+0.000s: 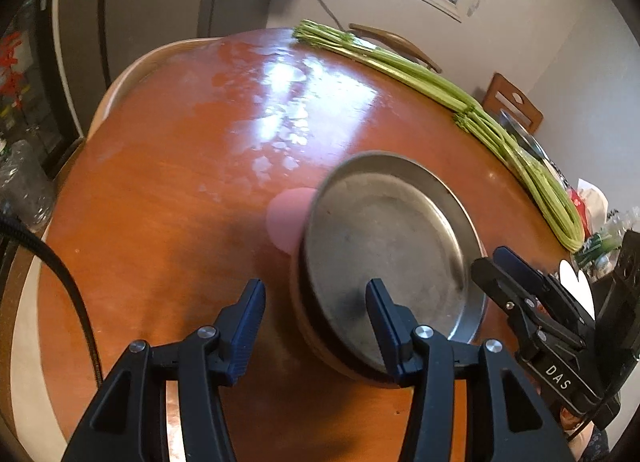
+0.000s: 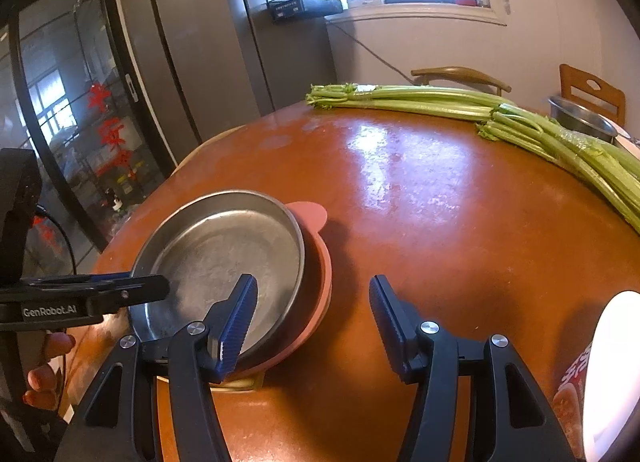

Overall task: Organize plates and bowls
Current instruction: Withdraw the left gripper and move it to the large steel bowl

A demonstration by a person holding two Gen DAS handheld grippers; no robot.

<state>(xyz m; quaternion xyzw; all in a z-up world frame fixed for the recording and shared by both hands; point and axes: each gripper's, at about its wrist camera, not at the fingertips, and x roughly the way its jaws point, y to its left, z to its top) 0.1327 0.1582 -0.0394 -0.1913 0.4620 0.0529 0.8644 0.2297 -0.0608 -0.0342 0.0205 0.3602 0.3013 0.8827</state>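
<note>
In the left wrist view, the left gripper (image 1: 316,314) hangs over the near edge of a round brown worktop (image 1: 168,189). Its jaws are apart and they press on nothing. The right finger is over the near rim of a metal plate (image 1: 384,246), and the left finger is over bare wood, beside the plate. Whether the right finger touches the rim, I cannot tell. The metal plate sits tilted on top of a pink plate (image 1: 286,219), which shows only as a rounded tab at the far left side and a thin edge under the metal. On the right side of this view is the right gripper (image 1: 496,266), just beside the plate's right rim. Long celery stalks (image 1: 440,89) lie along the far right edge of the worktop, well apart from the plates.

In the right wrist view, the right gripper (image 2: 314,302) has its jaws wide apart, with nothing between them. The left finger is over the right part of the metal plate (image 2: 224,250); the right finger is over bare worktop (image 2: 440,229). The pink plate (image 2: 320,270) shows under the metal one, on its right side. The left gripper (image 2: 160,286) comes in from the left over the plate's near left rim, and fingertips of a hand (image 2: 52,358) show under it. The celery stalks (image 2: 500,113) lie across the far side, and a metal bowl (image 2: 580,121) stands behind them.
</note>
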